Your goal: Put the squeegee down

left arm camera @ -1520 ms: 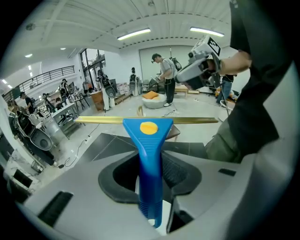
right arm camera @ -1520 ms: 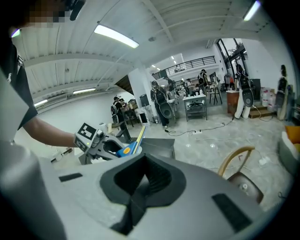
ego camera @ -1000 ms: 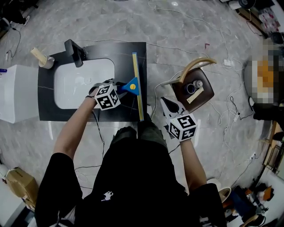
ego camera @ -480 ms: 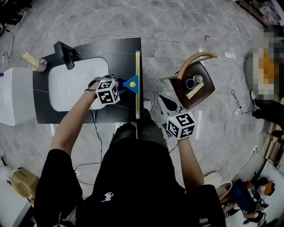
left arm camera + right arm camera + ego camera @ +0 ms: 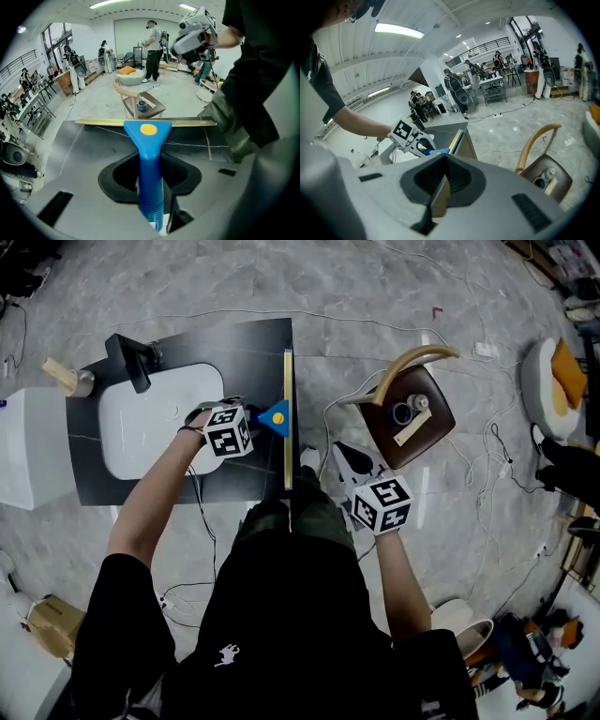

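The squeegee (image 5: 276,417) has a blue handle with a yellow dot and a long yellow blade. My left gripper (image 5: 255,418) is shut on the handle (image 5: 151,178). It holds the blade (image 5: 145,123) along the right edge of the black countertop (image 5: 187,482); whether blade and counter touch I cannot tell. My right gripper (image 5: 345,457) hangs off the counter's right side over the floor, shut with nothing in it. In the right gripper view its jaws (image 5: 440,190) meet, and the squeegee (image 5: 449,144) with the left gripper (image 5: 412,140) shows beyond them.
A white basin (image 5: 150,418) with a black faucet (image 5: 131,360) is set in the countertop, left of the squeegee. A brown wooden seat (image 5: 412,423) with a curved back holds small items at the right. Cables trail over the marble floor. A white box (image 5: 28,446) stands at far left.
Both grippers have sunk a little. The squeegee blade has straightened from a slight slant to lie parallel with the counter's right edge. Neither grip has changed.
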Demonstrator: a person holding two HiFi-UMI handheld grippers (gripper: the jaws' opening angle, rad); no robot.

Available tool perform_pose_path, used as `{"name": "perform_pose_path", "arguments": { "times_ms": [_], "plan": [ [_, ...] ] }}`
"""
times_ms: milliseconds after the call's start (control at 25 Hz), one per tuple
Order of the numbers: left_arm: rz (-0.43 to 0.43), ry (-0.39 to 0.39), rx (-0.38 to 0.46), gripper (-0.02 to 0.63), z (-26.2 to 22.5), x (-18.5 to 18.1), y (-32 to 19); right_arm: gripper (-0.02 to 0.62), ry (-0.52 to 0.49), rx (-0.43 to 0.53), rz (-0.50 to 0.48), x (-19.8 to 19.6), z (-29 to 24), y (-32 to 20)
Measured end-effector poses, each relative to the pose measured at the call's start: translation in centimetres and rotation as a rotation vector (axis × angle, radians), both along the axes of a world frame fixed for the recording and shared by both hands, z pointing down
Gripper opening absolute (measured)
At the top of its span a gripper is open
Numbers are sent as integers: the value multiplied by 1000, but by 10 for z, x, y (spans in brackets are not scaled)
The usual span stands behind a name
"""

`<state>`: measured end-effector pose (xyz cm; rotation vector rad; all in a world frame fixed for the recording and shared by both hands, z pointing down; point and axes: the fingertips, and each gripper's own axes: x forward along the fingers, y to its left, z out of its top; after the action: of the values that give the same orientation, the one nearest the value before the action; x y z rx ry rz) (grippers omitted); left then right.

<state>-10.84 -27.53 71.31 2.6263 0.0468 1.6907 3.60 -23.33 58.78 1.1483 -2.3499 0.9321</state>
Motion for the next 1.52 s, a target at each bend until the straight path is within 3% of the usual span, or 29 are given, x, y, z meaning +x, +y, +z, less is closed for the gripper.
{"name": "perform_pose_path", "arguments": {
  "times_ms": [560,960,1200,1360,1520],
  "plan": [
    [-40,7,-31,130,5,5,-4,2,-4,-9,8,7,6,-2],
    [-62,-60,-11,137,7,4,-3,2,-10,-3,2,6,3,-4],
    [-133,-47,31,189,6,-1,-9,2,-7,6,-1,6,-2,-3],
    [-176,-31,62,272,-3,-9,-6,2,-1,32,-2,7,-13,-4],
    [-310,47,106,284,-30,-22,-3,2,-11,74,5,4,-31,-3]
  ]
}}
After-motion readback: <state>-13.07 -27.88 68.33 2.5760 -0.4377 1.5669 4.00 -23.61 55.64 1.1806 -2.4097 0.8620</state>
